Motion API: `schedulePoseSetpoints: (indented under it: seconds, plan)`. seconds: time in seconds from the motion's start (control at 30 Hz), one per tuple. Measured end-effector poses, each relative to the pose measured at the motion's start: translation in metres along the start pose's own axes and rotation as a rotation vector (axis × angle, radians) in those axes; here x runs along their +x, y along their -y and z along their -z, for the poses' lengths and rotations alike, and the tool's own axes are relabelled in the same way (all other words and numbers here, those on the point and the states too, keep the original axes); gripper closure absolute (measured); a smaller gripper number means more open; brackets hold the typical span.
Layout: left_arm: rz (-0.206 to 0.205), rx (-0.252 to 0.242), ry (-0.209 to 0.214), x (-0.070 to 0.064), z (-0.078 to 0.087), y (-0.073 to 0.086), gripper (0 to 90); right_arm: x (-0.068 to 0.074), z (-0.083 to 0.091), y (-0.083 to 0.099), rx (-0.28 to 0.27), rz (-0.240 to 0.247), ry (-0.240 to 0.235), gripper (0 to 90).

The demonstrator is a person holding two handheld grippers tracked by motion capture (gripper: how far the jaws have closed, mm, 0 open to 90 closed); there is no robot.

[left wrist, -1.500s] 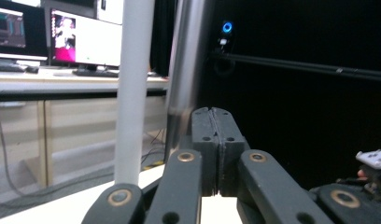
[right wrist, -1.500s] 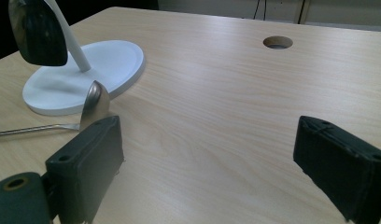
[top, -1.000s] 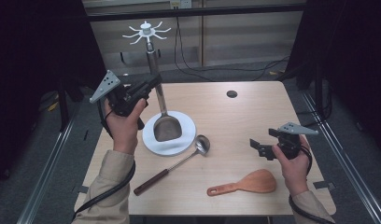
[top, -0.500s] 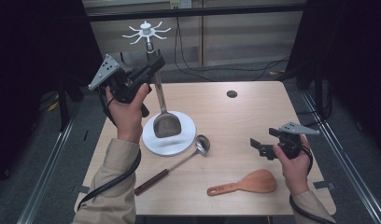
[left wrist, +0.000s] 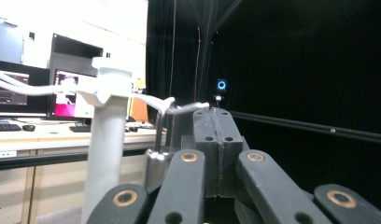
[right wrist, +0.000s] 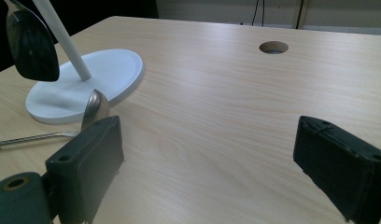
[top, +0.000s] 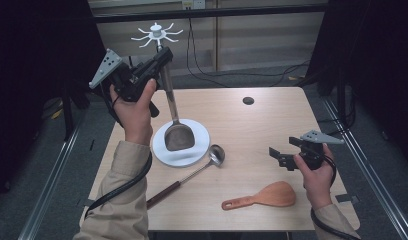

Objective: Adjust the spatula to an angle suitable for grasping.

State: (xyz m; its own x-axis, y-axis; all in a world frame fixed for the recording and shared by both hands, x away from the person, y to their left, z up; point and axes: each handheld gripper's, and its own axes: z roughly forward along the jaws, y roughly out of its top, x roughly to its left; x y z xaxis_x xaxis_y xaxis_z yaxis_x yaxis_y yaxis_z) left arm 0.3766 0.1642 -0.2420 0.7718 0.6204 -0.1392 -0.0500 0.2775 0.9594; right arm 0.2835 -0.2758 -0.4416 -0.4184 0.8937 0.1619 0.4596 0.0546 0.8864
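Note:
My left gripper (top: 162, 56) is raised high at the back left, shut on the top of a metal spatula's handle. The spatula (top: 178, 136) hangs straight down, its dark blade just above the white round base (top: 202, 135) of a hook rack (top: 157, 34). In the left gripper view the shut jaws (left wrist: 212, 112) sit just below one of the rack's hooks (left wrist: 179, 108), with the spatula's handle loop (left wrist: 159, 140) beside the white pole (left wrist: 107, 149). My right gripper (top: 278, 157) hovers open and holds nothing over the table's right side (right wrist: 214, 158).
A steel ladle (top: 215, 155) with a dark wooden handle lies in front of the base, its bowl touching the rim (right wrist: 95, 107). A wooden rice paddle (top: 264, 196) lies near the front edge. A cable hole (top: 248, 100) is at the back of the table.
My left gripper has lifted the spatula up and back, from low over the base to just under the rack's hooks. The right gripper has stayed still.

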Motion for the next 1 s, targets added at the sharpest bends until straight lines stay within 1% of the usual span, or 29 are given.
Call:
schedulePoseSetpoints:
  seconds: [0.1,0.13,0.23,0.3,0.43,0.47,0.53,0.7,0.73,0.9,1.0]
  plan:
    - [0.0,0.004,-0.007,0.001,0.001,-0.001,90.0,-0.001,0.0,0.0,0.0,-0.001,0.002,7.8]
    - [0.005,0.001,-0.014,0.001,0.001,-0.002,90.0,-0.001,0.0,0.0,-0.001,-0.001,0.002,7.8]
    - [0.009,-0.008,-0.013,0.003,0.004,-0.002,90.0,0.0,0.0,0.0,-0.004,-0.002,-0.001,7.8]
    - [0.017,-0.012,-0.025,0.004,0.006,-0.002,90.0,0.0,0.0,0.0,-0.002,-0.001,-0.003,7.8]
    - [0.012,-0.01,-0.031,0.007,0.008,-0.003,90.0,0.0,0.0,0.0,0.0,0.002,-0.002,7.8]
    - [0.017,-0.017,-0.039,0.009,0.01,-0.004,90.0,0.0,0.0,0.0,0.0,0.001,-0.001,7.8]
    - [0.015,-0.009,-0.038,0.009,0.011,-0.004,90.0,0.0,0.0,0.0,0.0,0.001,-0.002,7.8]
    - [0.02,-0.013,-0.047,0.012,0.013,-0.005,90.0,0.0,-0.001,0.0,0.002,0.003,-0.004,7.8]
    - [0.027,-0.016,-0.046,0.013,0.014,-0.005,90.0,0.0,-0.001,0.001,0.002,0.004,-0.004,7.8]
    - [0.022,-0.014,-0.053,0.015,0.016,-0.007,90.0,0.0,-0.001,0.0,0.001,0.004,-0.006,7.8]
    - [0.028,-0.017,-0.054,0.016,0.016,-0.008,90.0,0.0,-0.001,0.001,0.003,0.003,-0.002,7.8]
